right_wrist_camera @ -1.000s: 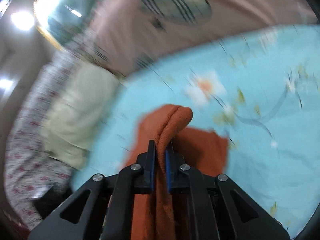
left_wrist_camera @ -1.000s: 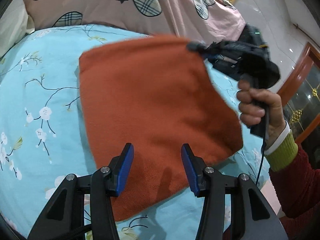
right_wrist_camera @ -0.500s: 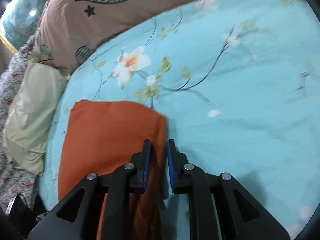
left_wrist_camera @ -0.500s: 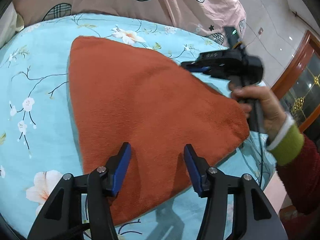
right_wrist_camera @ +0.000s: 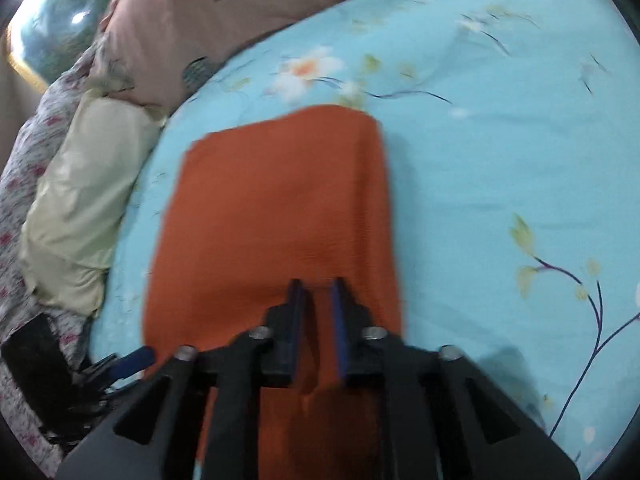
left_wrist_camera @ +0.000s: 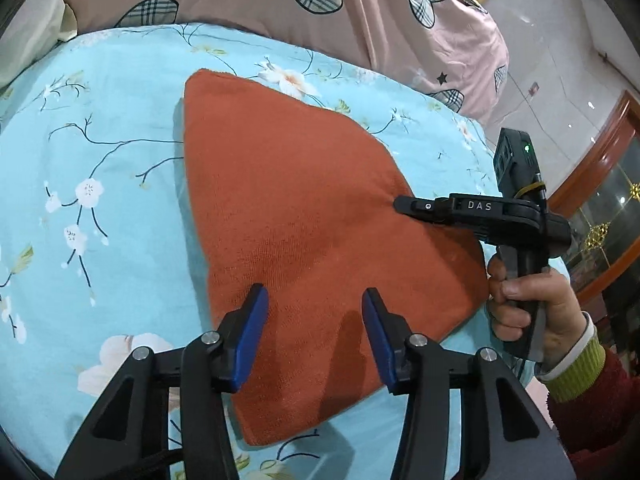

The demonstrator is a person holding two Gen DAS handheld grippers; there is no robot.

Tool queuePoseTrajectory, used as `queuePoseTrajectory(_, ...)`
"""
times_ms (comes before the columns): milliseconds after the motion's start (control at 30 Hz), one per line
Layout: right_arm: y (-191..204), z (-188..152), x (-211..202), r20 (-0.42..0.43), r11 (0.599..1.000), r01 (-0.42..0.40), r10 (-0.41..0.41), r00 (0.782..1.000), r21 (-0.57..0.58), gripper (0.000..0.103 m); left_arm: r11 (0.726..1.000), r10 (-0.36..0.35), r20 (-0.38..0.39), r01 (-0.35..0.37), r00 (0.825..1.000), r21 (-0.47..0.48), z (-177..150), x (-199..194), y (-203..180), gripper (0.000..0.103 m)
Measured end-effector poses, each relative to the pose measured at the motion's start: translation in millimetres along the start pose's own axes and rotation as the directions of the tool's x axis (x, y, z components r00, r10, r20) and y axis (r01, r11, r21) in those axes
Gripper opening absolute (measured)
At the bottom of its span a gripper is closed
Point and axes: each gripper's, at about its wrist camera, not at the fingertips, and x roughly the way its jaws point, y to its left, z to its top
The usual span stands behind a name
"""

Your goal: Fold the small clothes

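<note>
Two hand-held grippers work over one cloth: the left hand-held gripper hovers with its jaws wide apart above the near edge, and the right hand-held gripper has its jaws slightly parted over the fabric. The rust-orange cloth lies folded and flat on the blue floral bed. Beyond it sits one pink quilt with plaid hearts.

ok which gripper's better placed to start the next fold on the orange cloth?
Probably left. The left gripper is open, hovering over the near edge of the orange cloth. The right gripper is nearly closed, low on the cloth's right side; whether it pinches fabric is unclear.
</note>
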Motion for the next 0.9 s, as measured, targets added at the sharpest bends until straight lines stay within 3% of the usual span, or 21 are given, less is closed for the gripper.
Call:
queuePoseTrajectory(67,-7.3,-0.1,-3.1,0.008,1.000,-0.021,0.021,1.000,0.018,0.002,1.000,0.011,-0.001,-0.011,1.000,0.006,1.5,-0.5,-1.9,0.049)
queuePoseTrajectory(200,3.3,3.2,-14.7,0.002,0.999,0.032,-0.032,0.999,-0.022,0.004,1.000,0.010,0.000,-0.010,1.000,-0.012,8.2,-5.6,-4.3,0.049)
queuePoseTrajectory(300,24.0,16.7,-25.9,0.046,0.998,0.005,-0.003,0.999,-0.062,0.006,0.998,0.065,0.051,-0.065,0.997,-0.009,29.9,-12.6,-2.5,0.051)
queuePoseTrajectory(433,33.4,47.7,-21.5,0.063,0.998,0.008,-0.004,0.998,-0.064,0.007,0.994,0.100,0.057,-0.097,0.993,-0.057,62.9,3.4,15.8,0.051)
queuePoseTrajectory(500,33.6,57.8,-7.5,0.008,0.998,-0.026,0.026,1.000,-0.059,0.007,0.979,0.199,0.019,-0.198,0.980,-0.055,75.8,22.8,23.8,0.050)
queuePoseTrajectory(533,32.2,60.2,3.0,-0.030,0.998,-0.016,0.014,0.999,-0.055,0.007,0.954,0.294,-0.022,-0.295,0.956,-0.048,81.4,38.3,31.2,0.051)
queuePoseTrajectory(567,28.2,61.2,14.2,-0.061,0.997,0.035,-0.039,0.997,-0.062,0.007,0.945,0.320,-0.058,-0.323,0.946,-0.054,81.7,48.0,37.8,0.056)
queuePoseTrajectory(600,21.3,60.8,25.0,-0.077,0.993,0.094,-0.099,0.992,-0.067,0.006,0.947,0.311,-0.074,-0.316,0.948,-0.066,81.6,53.4,42.0,0.059)
queuePoseTrajectory(633,16.0,58.8,30.2,-0.083,0.993,0.101,-0.106,0.991,-0.057,0.002,0.949,0.298,-0.079,-0.304,0.951,-0.081,82.7,58.0,46.3,0.060)
queuePoseTrajectory(700,4.2,58.3,30.8,-0.078,0.997,0.075,-0.075,0.994,-0.005,0.001,0.947,0.305,-0.075,-0.310,0.950,-0.080,83.7,58.6,46.2,0.062)
queuePoseTrajectory(800,14.6,53.3,8.3,-0.025,0.997,0.073,-0.074,0.997,-0.029,0.006,0.950,0.304,-0.042,-0.306,0.952,-0.066,78.7,43.0,37.8,0.056)
queuePoseTrajectory(900,30.1,36.8,-19.1,-0.005,0.998,-0.008,0.008,1.000,-0.070,0.006,0.970,0.237,0.004,-0.237,0.971,-0.057,64.2,13.6,22.6,0.055)
